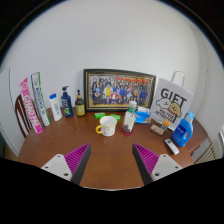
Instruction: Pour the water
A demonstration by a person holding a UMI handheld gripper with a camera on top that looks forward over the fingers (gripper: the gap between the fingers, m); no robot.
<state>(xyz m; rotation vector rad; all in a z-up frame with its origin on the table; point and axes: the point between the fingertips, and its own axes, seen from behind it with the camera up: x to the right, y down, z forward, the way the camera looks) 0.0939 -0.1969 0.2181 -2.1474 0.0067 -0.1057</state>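
Gripper (111, 163): pads apart, nothing between them.
Table (100, 150): brown wood, bare just ahead of fingers.
Mug (107, 126): cream, beyond fingers, mid-table.
Bottle (129, 118): clear, touching-close beside mug.
Blue bottle (183, 130): further right.
Framed photo (119, 88): against wall, rear.
Gift bag (172, 102): beside photo.

Clutter along the back of a brown wooden table (100, 160)

A framed group photograph (119, 88) leaned against the white wall, a white "GIFT" bag (172, 100) stood just beside it, and a row of bottles (62, 103) and tall packages (32, 103) stood at the frame's other side; a blue bottle (184, 129) stood near the bag.
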